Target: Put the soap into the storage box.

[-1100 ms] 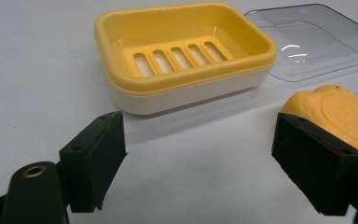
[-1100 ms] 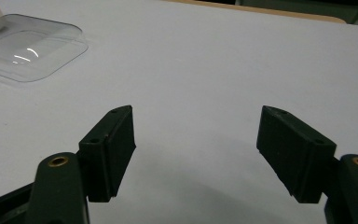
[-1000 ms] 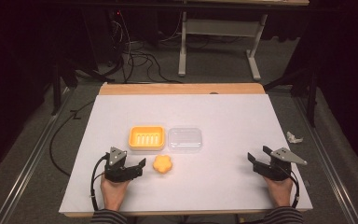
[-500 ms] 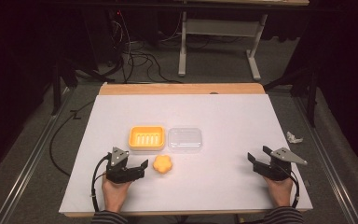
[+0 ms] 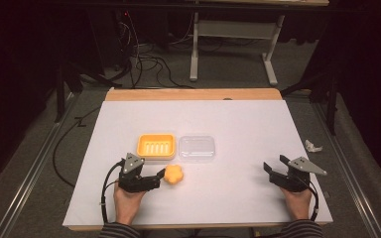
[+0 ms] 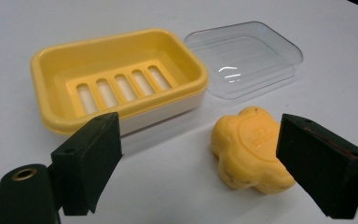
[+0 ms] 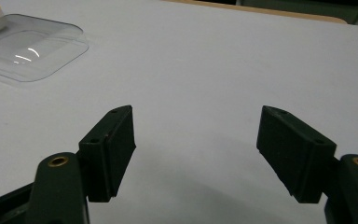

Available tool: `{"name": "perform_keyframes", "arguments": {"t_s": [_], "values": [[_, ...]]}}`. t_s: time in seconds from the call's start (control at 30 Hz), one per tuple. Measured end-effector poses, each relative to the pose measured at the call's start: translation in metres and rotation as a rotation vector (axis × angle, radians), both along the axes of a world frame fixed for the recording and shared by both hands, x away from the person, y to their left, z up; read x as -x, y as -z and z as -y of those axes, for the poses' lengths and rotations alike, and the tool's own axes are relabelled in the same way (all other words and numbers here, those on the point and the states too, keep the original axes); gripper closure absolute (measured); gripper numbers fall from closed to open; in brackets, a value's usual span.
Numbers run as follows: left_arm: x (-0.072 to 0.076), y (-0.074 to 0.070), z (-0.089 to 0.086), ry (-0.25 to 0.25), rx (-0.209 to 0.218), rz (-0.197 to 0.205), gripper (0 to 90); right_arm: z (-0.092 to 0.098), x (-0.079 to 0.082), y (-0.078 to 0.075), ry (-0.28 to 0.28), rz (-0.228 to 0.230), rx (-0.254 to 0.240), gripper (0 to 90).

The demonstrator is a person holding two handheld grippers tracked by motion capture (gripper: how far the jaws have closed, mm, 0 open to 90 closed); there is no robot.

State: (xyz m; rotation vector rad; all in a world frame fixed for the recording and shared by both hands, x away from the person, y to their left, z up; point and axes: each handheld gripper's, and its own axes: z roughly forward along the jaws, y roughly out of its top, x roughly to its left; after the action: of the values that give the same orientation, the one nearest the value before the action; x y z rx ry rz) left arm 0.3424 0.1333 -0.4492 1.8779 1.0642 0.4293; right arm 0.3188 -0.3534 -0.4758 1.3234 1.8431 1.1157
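The flower-shaped soap (image 6: 249,151) lay on the white worktop (image 5: 238,124), just in front of the yellow soap dish (image 6: 121,79) and clear lid (image 6: 247,56). The left gripper (image 6: 205,163) stood spread wide beside it; the right gripper (image 7: 200,149) gaped over bare surface. The bar looked firm, light and probably slick (best pinched across its lobed sides).
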Motion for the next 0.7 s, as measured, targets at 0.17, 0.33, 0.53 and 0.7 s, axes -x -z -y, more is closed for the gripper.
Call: {"name": "perform_keyframes", "arguments": {"t_s": [0.17, 0.33, 0.53, 0.7], "values": [[0.001, -0.001, 0.009, 0.031, -0.017, -0.009, 14.6, 0.0, 0.0, 0.0, -0.001, 0.002, 0.005, 28.1], [0.0, -0.001, 0.018, 0.052, -0.033, -0.007, 14.5, 0.0, -0.001, 0.0, -0.003, -0.004, 0.001, 28.0], [0.003, -0.001, 0.028, 0.084, -0.051, -0.008, 13.5, 0.0, -0.001, 0.0, -0.001, -0.002, 0.004, 28.1], [0.005, 0.0, 0.034, 0.104, -0.073, -0.005, 14.0, -0.001, -0.001, 0.0, 0.0, -0.002, 0.008, 28.0]]}}
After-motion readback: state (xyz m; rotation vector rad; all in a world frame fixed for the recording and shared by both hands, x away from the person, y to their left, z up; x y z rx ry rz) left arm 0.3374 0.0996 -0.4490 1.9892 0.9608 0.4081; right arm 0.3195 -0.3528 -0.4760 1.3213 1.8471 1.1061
